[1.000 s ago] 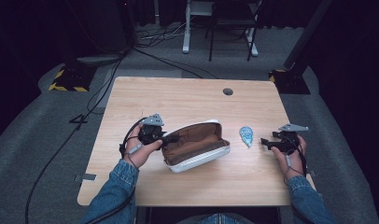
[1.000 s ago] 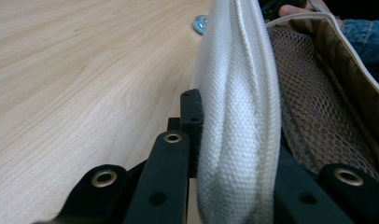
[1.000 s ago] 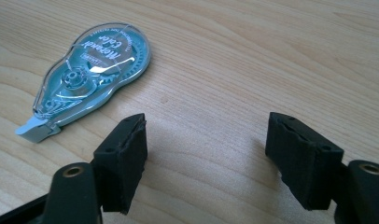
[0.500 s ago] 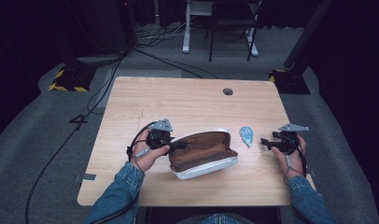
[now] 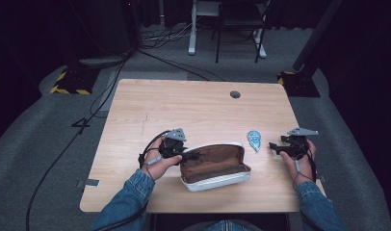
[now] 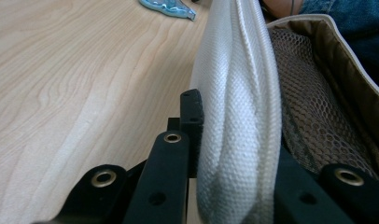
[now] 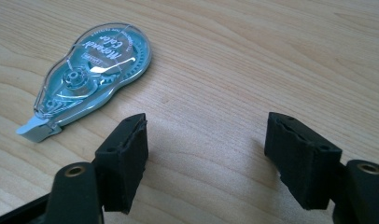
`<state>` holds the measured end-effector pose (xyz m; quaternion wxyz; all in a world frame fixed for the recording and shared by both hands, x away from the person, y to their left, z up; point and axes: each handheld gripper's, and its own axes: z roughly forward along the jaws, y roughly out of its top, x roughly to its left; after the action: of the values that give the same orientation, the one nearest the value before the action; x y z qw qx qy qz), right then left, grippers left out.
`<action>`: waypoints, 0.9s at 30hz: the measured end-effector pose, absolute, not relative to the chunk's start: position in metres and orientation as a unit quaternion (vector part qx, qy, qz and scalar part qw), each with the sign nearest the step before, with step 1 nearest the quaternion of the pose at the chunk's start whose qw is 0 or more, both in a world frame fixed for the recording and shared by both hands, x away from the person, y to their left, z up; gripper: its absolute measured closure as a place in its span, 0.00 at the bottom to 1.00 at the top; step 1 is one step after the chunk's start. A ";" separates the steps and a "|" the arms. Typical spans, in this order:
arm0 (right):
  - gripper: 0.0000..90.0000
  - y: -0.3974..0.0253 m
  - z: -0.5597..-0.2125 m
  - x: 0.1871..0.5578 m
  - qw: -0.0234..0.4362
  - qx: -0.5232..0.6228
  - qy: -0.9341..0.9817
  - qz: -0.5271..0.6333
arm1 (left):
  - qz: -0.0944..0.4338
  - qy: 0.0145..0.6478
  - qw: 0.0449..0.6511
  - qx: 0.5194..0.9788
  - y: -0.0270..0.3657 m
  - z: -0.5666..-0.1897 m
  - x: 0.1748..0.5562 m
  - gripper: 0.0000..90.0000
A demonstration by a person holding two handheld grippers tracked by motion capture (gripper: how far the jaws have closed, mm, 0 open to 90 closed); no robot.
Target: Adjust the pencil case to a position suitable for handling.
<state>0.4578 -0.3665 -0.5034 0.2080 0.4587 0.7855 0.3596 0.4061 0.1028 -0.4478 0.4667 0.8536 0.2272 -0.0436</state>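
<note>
White woven fabric of the pencil case (image 5: 214, 167) sits pinched in your left gripper (image 5: 189, 156); you've dragged it toward the surface's near edge, closer to the correction tape (image 7: 89, 70). Your right gripper (image 7: 206, 156), fingers spread, waits beside the tape.

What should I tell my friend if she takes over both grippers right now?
Left gripper: shut on the near-left wall of the open pencil case, white outside, brown mesh lining inside.
Right gripper: open, holding nothing, low over the table, pointing toward the correction tape roller.
The roller lies flat on the wood just right of the case, untouched.
Done: case held open.
Left, probably: pick up the roller with the right gripper and put it in the case.
</note>
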 end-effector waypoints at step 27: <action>0.35 -0.366 -0.503 0.458 0.208 0.458 0.786 0.360 | -0.016 0.243 0.439 0.865 0.096 -0.459 0.409 0.37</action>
<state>0.4576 -0.3664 -0.5034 0.2078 0.4577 0.7860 0.3599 0.4087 0.0959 -0.4592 0.4389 0.8650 0.2425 -0.0161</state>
